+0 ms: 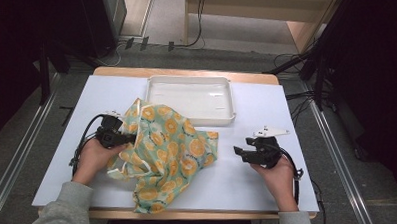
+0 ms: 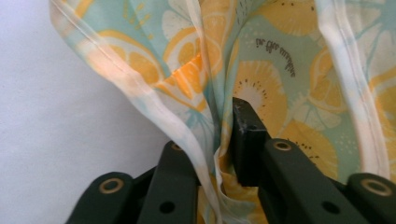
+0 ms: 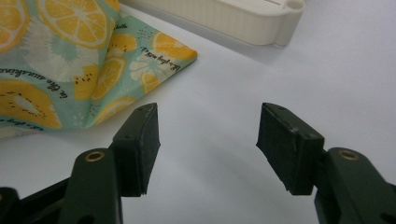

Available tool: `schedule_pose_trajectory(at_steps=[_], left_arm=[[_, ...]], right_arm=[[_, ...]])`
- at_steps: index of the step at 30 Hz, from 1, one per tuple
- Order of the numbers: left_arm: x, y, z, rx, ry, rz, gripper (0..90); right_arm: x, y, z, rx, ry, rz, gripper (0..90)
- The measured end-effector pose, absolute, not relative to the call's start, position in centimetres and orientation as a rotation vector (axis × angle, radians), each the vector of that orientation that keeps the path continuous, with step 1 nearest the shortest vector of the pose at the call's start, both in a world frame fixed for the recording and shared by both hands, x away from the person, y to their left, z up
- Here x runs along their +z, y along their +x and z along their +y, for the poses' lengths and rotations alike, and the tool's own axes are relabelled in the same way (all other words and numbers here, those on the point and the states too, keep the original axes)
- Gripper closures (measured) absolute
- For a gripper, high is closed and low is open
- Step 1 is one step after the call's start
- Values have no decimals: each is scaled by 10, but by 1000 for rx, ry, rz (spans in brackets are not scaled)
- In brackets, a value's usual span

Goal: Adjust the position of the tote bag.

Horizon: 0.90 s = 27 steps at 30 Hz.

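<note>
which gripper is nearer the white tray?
Right, slightly. The right gripper sits open just below the tray's near right corner; the left gripper, shut on the cloth, is off its left side.

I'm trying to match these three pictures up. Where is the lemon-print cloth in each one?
High view: the cloth lies crumpled left of centre on the table, below the white tray.
Left gripper view: cloth spans the upper picture, a fold pinched by the left gripper.
Right gripper view: cloth at upper left.
Shared landmark: the white tray, near the cloth.

white tray (image 1: 190,99), white table (image 1: 266,114)
</note>
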State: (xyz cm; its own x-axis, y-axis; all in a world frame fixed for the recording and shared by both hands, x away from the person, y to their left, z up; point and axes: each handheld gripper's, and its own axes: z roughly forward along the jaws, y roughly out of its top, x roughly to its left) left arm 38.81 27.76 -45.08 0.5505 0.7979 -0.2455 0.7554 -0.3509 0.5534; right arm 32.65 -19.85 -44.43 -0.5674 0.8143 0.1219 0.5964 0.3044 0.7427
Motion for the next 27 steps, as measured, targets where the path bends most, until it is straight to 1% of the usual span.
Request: schedule_pose_trajectory(at_steps=[5,8,11,15,27], left_arm=[[-444,387,279,66,2142,1225,891],[-435,383,278,89,2135,1207,896],[-424,379,277,65,2105,1184,899],[-411,373,273,79,2098,1160,900],[-370,355,245,88,2110,1033,900]], right_arm=[[-444,326,-198,1135,1291,2293,397],[-443,326,-199,1139,1284,2292,397],[-443,326,-200,1141,1286,2294,398],[-443,326,-198,1145,1288,2295,398],[-440,329,-198,1177,1287,2285,413]])
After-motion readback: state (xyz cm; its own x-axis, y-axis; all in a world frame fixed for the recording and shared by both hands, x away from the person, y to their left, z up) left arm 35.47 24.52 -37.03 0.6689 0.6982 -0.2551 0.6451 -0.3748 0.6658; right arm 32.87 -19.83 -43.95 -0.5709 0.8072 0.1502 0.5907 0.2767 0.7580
